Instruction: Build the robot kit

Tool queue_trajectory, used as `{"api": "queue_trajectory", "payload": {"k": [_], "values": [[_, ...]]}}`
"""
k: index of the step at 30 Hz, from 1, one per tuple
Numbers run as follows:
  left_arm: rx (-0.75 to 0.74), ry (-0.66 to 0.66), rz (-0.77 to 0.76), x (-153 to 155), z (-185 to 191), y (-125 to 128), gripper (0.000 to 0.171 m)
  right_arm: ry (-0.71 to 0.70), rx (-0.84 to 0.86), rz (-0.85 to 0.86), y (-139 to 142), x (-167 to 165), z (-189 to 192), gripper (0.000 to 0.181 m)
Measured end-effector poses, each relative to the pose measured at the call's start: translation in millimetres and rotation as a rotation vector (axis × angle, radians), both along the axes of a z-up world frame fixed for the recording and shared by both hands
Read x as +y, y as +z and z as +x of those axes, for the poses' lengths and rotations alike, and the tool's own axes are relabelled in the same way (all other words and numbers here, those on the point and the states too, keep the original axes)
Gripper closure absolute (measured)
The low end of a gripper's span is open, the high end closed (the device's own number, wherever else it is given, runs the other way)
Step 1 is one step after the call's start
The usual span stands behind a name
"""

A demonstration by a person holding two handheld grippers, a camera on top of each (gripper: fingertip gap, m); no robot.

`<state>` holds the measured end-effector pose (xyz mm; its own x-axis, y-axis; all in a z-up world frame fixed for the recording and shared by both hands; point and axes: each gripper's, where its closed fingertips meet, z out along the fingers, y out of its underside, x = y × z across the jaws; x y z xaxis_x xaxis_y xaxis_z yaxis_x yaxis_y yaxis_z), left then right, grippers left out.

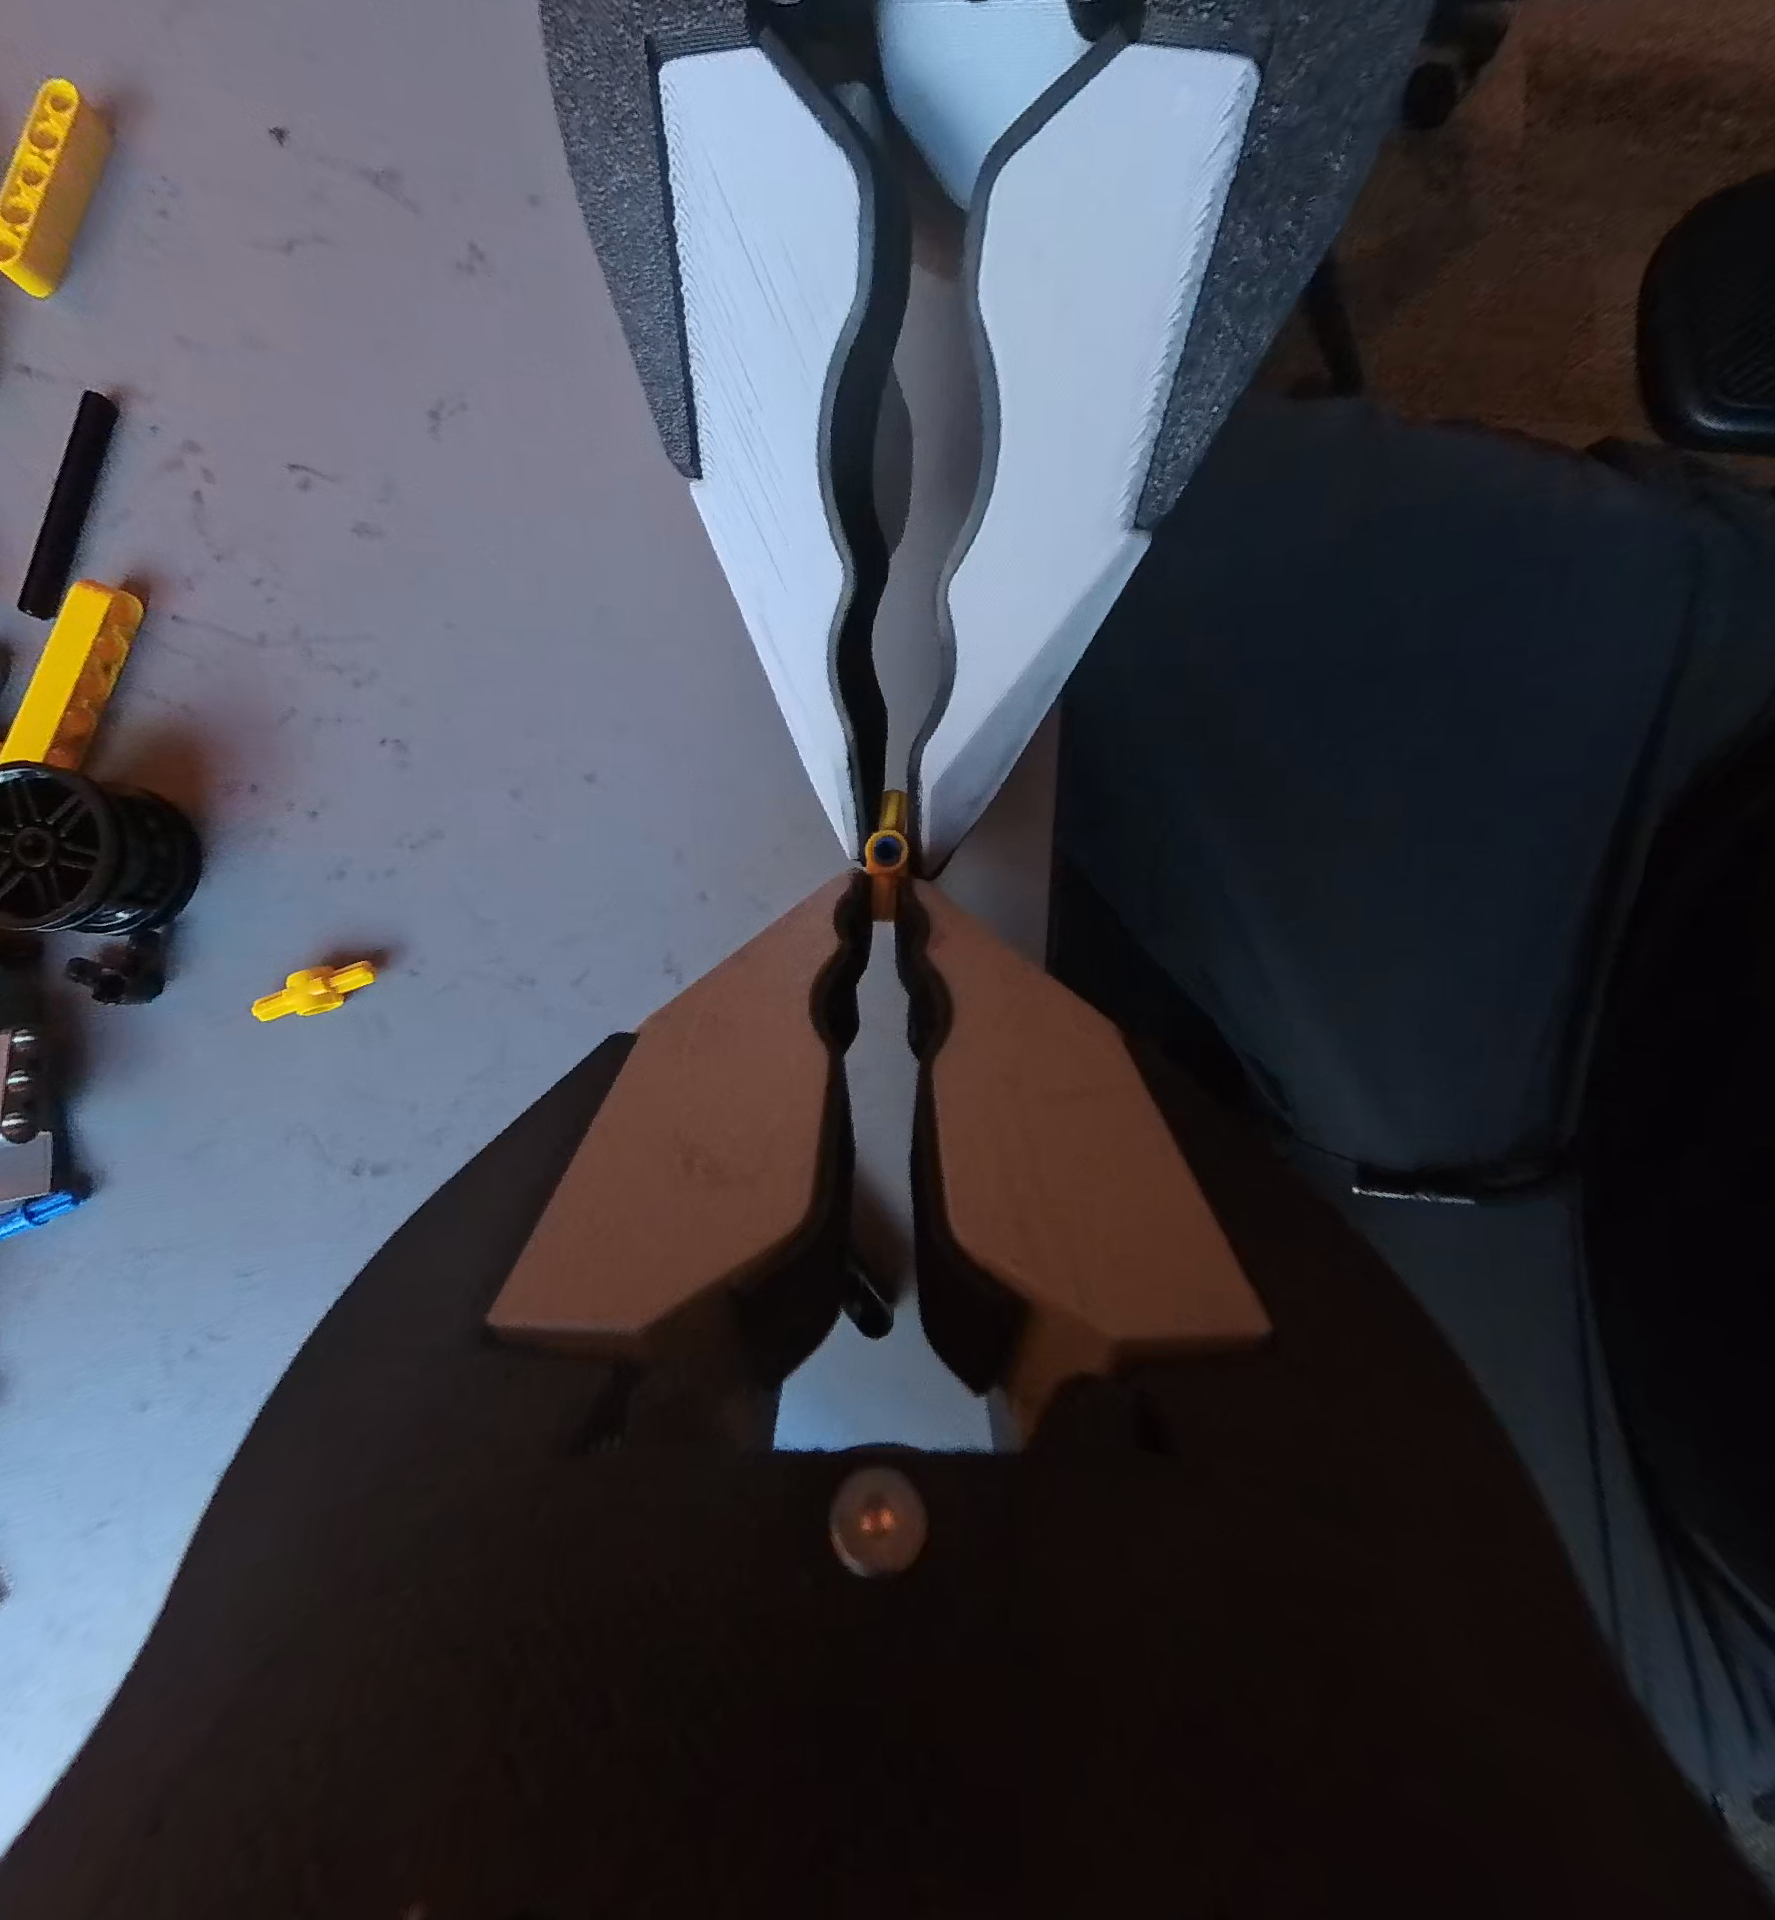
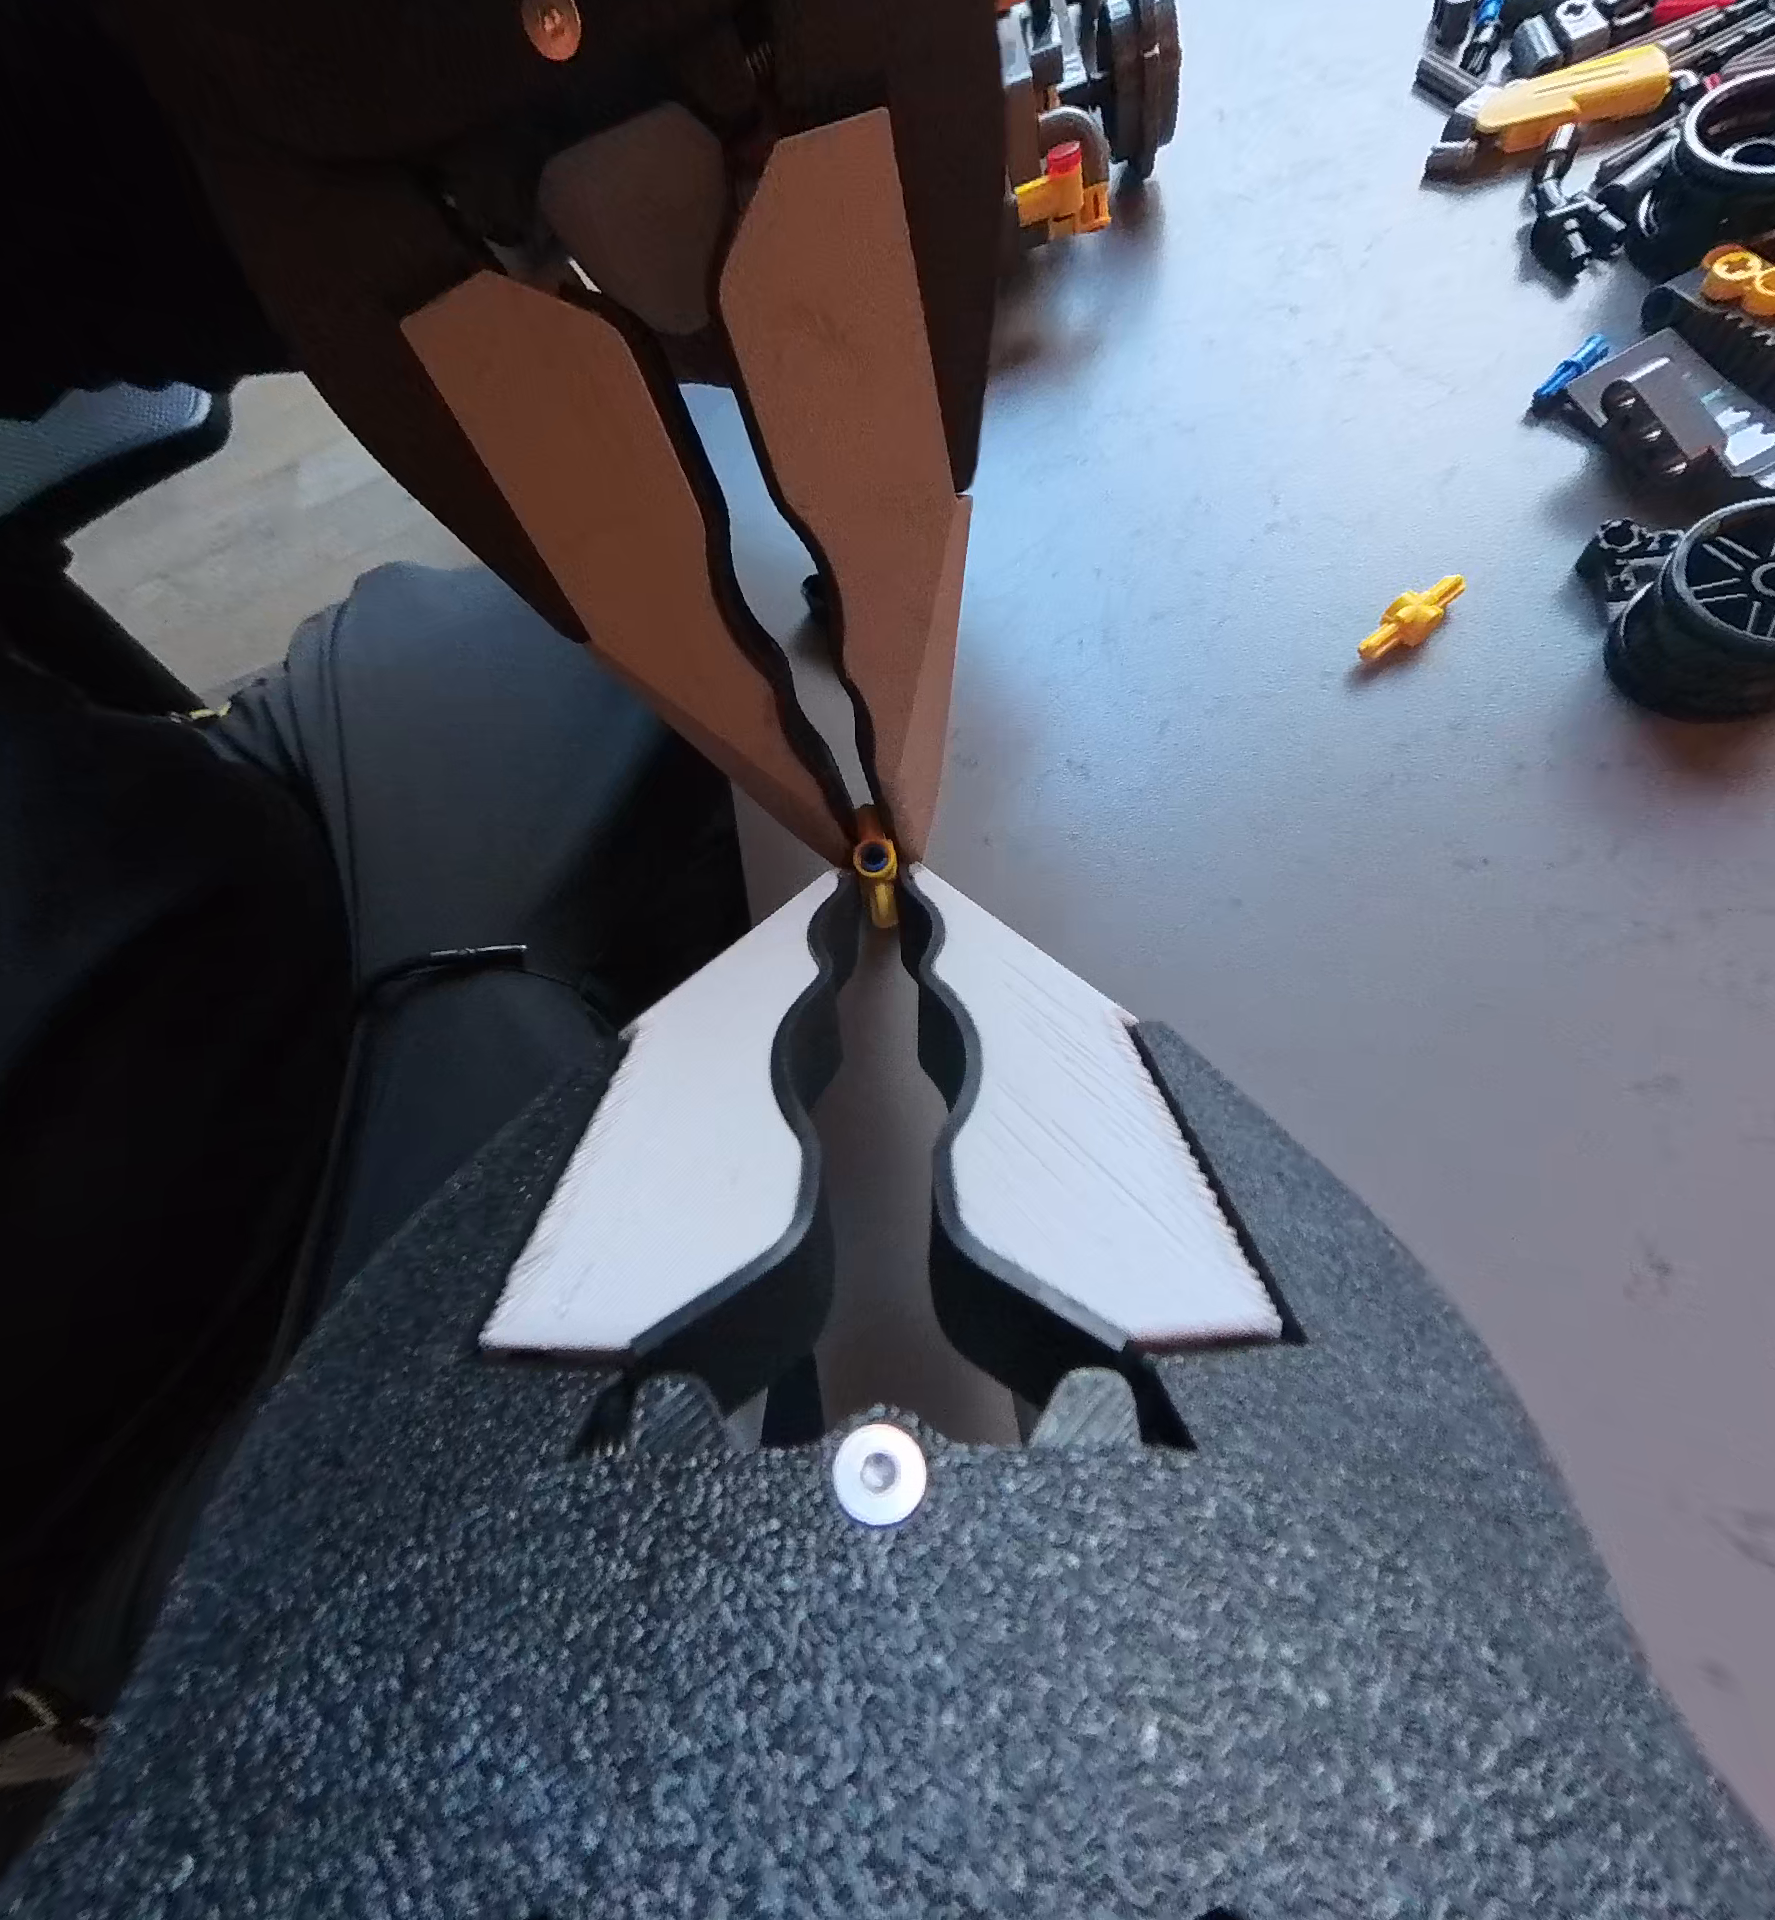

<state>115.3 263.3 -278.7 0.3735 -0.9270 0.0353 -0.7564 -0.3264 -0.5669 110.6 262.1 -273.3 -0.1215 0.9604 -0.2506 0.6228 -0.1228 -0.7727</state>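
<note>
Left wrist view and right wrist view: two grippers meeting on one small part

Left wrist view showed the left gripper (image 1: 884,894), brown-fingered on a black body, clenched at its tips on a small yellow plastic connector piece with a dark blue centre (image 1: 885,850). The right gripper (image 1: 888,831), with white fingers edged in black rubber on a grey textured body, met it tip to tip and pinched the same piece from the opposite side. The piece was held in the air over the near edge of the grey scuffed worktop (image 1: 426,520), above a dark-clothed lap.

Items lying on the worktop, well apart from both grippers:
- small yellow cross-shaped plastic axle connector (image 1: 312,990), alone
- black spoked plastic wheel with tyre (image 1: 67,857)
- yellow perforated plastic beams (image 1: 47,192)
- black plastic rod (image 1: 67,502)
- blue plastic pin (image 1: 29,1218)

Right wrist view confirmed the double grip: right gripper (image 2: 878,883) and left gripper (image 2: 870,831) both closed on the yellow piece (image 2: 874,860); a heap of black and yellow construction parts (image 2: 1714,208) lay far right.

Risk, as judged: the piece was tiny and caught only at the extreme tips, so uneven pressure or a slight twist between the grippers could flick it out, and it might drop past the worktop edge onto the lap or floor.
</note>
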Motion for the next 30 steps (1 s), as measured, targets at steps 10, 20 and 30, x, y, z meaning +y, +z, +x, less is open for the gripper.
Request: {"api": "queue_trajectory", "payload": {"k": [10,20,30], "values": [[0.006,0.017,0.009,-1.1,-1.8,-0.8,0.171,0.015,-0.037,0.044,-0.6,-1.5,-1.6,0.176],[0.001,0.049,-0.010,-7.0,-8.2,-13.7,0.170,0.055,-0.088,0.138,-7.4,-6.8,-8.4,0.176],[-0.021,0.043,-0.005,-8.0,-4.4,-6.8,0.171,0.041,-0.002,0.053,-1.4,-7.9,-5.7,0.172]]}}
